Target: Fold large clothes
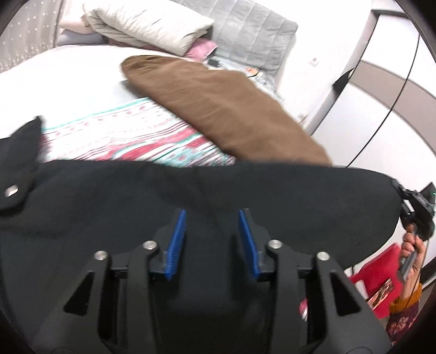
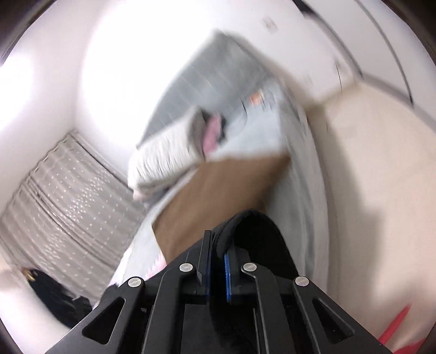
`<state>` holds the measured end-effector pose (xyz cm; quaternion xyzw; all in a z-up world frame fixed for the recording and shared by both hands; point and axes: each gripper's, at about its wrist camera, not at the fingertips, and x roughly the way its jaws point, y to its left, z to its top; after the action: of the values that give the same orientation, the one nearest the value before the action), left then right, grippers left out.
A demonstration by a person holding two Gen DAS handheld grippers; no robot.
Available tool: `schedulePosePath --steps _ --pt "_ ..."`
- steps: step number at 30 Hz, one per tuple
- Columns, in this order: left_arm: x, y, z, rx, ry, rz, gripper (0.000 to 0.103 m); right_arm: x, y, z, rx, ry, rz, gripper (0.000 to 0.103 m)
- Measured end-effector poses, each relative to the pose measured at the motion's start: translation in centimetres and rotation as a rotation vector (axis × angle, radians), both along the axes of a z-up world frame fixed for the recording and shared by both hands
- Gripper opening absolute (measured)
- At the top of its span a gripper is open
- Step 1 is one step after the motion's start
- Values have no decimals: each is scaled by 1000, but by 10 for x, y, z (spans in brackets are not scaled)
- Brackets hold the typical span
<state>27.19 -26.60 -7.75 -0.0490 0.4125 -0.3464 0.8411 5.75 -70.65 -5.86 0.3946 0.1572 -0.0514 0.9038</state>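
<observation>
The black garment (image 1: 190, 196) hangs stretched sideways above the bed (image 1: 68, 81), its upper edge running as a long, nearly level line across the left wrist view. The right claw (image 2: 216, 253) is pinched tight on a rolled edge of that black cloth, which bulges out just past its blue pads; in the left view the same claw appears at the far right end of the fabric, held by a hand (image 1: 412, 245).

The left claw (image 1: 212, 217) stands partly closed, its blue pads set a moderate gap apart with black cloth lying between and below them. The pads do not visibly press on the fabric, so whether it has a grip yet cannot be told for sure.

The garment's long axis runs from one claw to the other, so any fold probably depends on the left claw securing its end. Behind lie a brown garment (image 1: 218, 103), a striped cloth (image 1: 130, 136) and a folded quilt (image 1: 147, 24).
</observation>
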Motion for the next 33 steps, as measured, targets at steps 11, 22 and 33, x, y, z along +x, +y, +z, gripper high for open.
schedulePosePath --steps 11,22,33 --pt "17 -48 -30 131 15 38 51 7 33 45 -187 122 21 4" --pt "-47 76 32 59 103 26 82 27 143 182 -413 122 134 4" --pt "-91 212 64 -13 92 90 82 115 373 254 -537 123 435 4"
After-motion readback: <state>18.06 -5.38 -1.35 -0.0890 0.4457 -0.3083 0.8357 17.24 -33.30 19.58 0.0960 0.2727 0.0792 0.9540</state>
